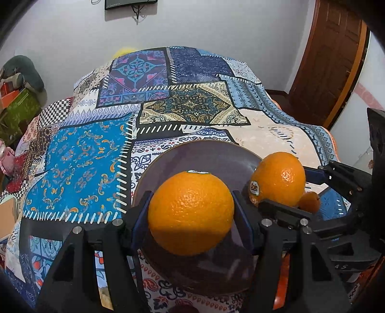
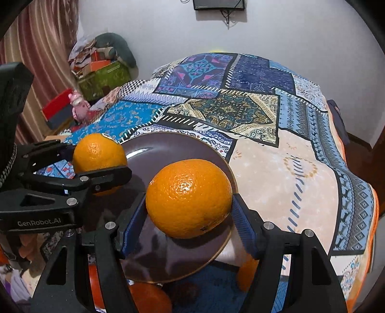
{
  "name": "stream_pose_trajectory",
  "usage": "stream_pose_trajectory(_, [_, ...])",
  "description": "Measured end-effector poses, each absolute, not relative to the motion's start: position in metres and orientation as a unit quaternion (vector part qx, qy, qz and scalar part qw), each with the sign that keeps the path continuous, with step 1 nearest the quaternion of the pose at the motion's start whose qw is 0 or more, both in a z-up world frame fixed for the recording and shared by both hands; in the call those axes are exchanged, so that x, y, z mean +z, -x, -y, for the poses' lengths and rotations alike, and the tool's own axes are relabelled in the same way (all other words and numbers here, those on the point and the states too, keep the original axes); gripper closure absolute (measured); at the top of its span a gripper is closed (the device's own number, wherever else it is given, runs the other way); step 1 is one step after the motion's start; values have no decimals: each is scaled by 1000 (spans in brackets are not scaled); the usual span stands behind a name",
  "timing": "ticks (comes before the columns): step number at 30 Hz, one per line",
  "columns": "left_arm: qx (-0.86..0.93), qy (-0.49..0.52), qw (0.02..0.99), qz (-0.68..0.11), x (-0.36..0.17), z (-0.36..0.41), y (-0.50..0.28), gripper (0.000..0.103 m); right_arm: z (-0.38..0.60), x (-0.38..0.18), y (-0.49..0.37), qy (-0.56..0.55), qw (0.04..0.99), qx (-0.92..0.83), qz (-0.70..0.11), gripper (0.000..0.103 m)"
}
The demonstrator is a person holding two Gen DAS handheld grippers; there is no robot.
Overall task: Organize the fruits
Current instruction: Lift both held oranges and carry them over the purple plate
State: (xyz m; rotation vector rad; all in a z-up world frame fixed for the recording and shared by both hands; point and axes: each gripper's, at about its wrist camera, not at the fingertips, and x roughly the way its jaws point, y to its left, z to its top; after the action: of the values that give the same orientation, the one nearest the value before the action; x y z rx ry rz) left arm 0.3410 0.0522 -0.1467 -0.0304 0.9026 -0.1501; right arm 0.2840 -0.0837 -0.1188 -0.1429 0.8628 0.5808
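Hand-held grippers (image 1: 191,211) (image 2: 189,211), oranges (image 1: 191,213) (image 2: 189,198) hiding plate (image 1: 216,156).

The dark plate (image 1: 216,154) is largely covered in the left wrist view: an orange (image 1: 191,213) hides its middle, and the left gripper's fingers (image 1: 142,211) hide parts of its near rim. A second orange (image 1: 279,179) hides the plate's right edge, and its lower side is behind a finger (image 1: 284,211) of the right gripper. A small orange fruit (image 1: 310,201) just beside it shows only in part. In the right wrist view, three more orange fruits sit low, one (image 2: 149,298) cut off by the bottom edge, one (image 2: 246,274) half behind a finger (image 2: 267,243), a third (image 2: 95,286) only a sliver. The screen (image 2: 219,4) on the wall is cut by the top edge.
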Motion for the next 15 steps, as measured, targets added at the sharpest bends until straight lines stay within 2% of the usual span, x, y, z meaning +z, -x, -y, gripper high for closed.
stream_pose_trajectory(15, [-89,15,888,-451,-156,-44,-347,39,72,-128,-285,92,850,310,-417,37])
